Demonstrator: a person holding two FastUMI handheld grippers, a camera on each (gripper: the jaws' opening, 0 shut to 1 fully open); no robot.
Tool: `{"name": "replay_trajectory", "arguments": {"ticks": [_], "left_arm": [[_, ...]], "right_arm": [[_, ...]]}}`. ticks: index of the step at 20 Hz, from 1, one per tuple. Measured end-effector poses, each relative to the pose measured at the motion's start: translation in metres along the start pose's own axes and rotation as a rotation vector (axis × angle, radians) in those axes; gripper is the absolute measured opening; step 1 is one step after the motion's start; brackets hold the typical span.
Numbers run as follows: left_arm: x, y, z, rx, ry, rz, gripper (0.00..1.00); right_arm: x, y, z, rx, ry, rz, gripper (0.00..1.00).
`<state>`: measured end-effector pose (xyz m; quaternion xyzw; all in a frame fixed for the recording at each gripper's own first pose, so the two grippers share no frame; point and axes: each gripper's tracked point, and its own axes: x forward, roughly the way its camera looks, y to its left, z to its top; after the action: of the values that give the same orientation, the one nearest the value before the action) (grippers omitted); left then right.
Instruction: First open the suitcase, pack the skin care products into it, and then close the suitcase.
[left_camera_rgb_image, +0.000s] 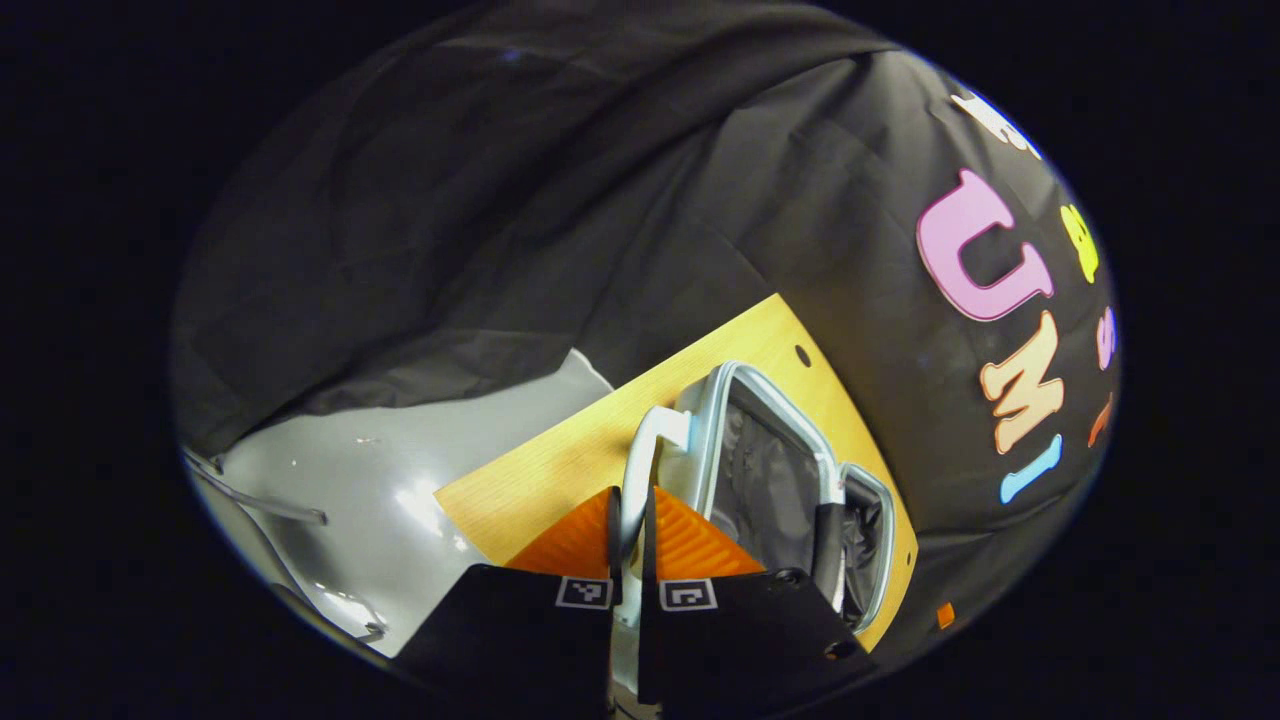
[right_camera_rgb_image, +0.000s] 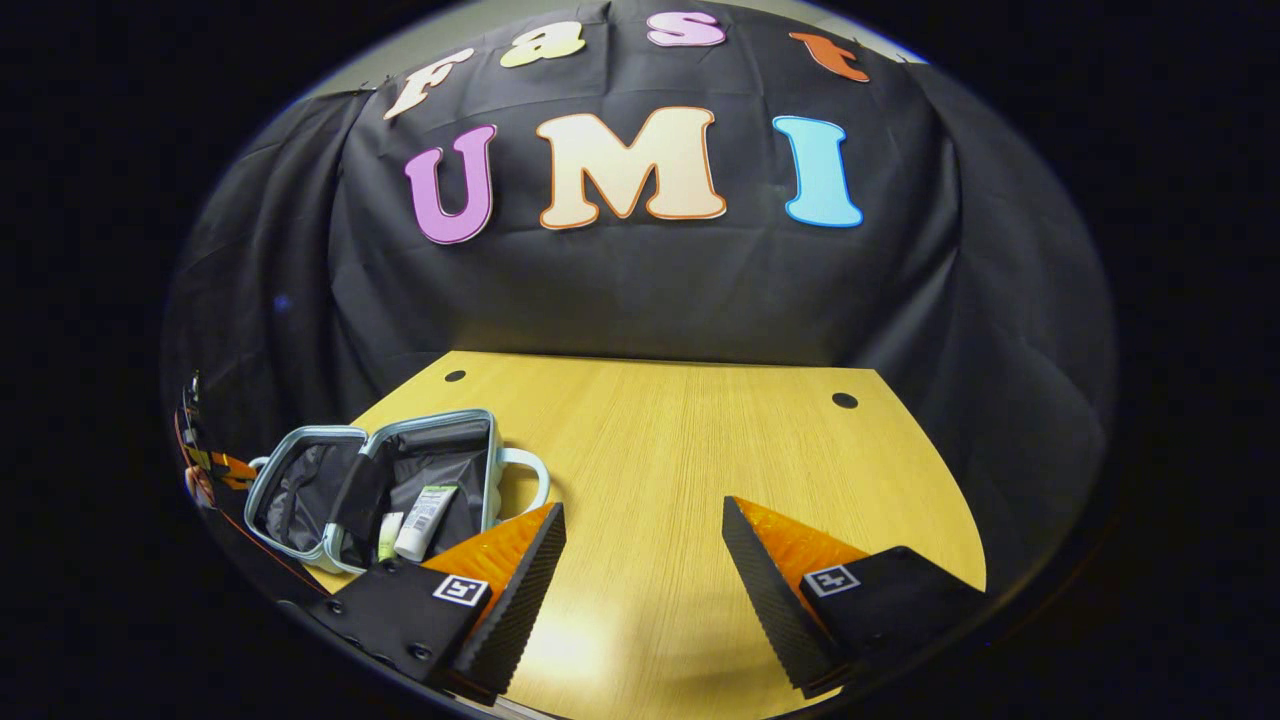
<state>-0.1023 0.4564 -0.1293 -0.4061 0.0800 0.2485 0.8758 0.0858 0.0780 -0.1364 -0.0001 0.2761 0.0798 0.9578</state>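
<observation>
**Left gripper on handle, case open, right gripper spread**

Left gripper (left_camera_rgb_image: 628, 545), in the left gripper view, has its two fingers drawn close together with the pale loop handle (left_camera_rgb_image: 640, 470) of the case passing between them. Both fingers (left_camera_rgb_image: 575, 540) sit tight against the handle, pinching it. Just beyond the fingertips stands the case (left_camera_rgb_image: 765, 470), a small pale-rimmed suitcase lying open on the table (left_camera_rgb_image: 560, 465). Its dark fabric lining is visible in both halves. The nearer half joins the farther half along a hinge edge. The case rests near the table edge, and a round hole in the tabletop lies past it. To the left of the table a grey floor (left_camera_rgb_image: 380, 480) is visible, and the black cloth wall rises behind.

Right gripper (right_camera_rgb_image: 645, 525), in the right gripper view, has its fingers spread wide with bare tabletop between them. Nothing is held. It stands over the near middle of the table (right_camera_rgb_image: 660, 450), well apart from the case.

In the right gripper view the case (right_camera_rgb_image: 375, 480) lies at the left edge of the table, opened flat, with the handle (right_camera_rgb_image: 525, 475) pointing toward the table centre. Inside the right half lie two tubes (right_camera_rgb_image: 425, 520): a larger white one and a smaller one just beside it on the left. The left half shows lining alone. The left fingertip of the right gripper is near the handle but apart from it.
</observation>
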Motion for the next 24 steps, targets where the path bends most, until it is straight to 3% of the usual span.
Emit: {"name": "replay_trajectory", "arguments": {"ticks": [1,2,5,7,8,12,18,24], "left_arm": [[-0.009,-0.017,0.009,0.0,-0.021,-0.031,0.03],[-0.018,-0.035,0.018,0.0,-0.042,-0.063,0.03],[-0.049,-0.084,0.034,0.053,-0.073,-0.148,0.02],[-0.062,-0.115,0.035,0.125,-0.067,-0.177,0.02],[-0.065,-0.13,0.035,0.166,-0.068,-0.186,0.03],[-0.076,-0.198,0.032,0.257,-0.068,-0.246,0.03],[-0.067,-0.308,-0.009,0.414,-0.024,-0.363,0.04],[-0.044,-0.389,-0.07,0.456,0.08,-0.484,0.03]], "right_arm": [[0.001,0.001,-0.003,0.005,0.001,0.005,0.98],[0.002,0.002,-0.004,0.011,0.001,0.012,0.94],[0.007,0.003,-0.006,0.015,-0.004,0.028,0.98],[0.011,0.002,-0.007,0.003,-0.011,0.031,0.94],[0.012,0.003,-0.005,-0.006,-0.018,0.035,0.98],[0.014,0.014,-0.007,-0.062,-0.033,0.081,0.98],[0.012,0.003,-0.001,-0.029,-0.055,0.11,0.99],[0.004,-0.044,-0.001,0.007,-0.067,0.064,0.98]]}}
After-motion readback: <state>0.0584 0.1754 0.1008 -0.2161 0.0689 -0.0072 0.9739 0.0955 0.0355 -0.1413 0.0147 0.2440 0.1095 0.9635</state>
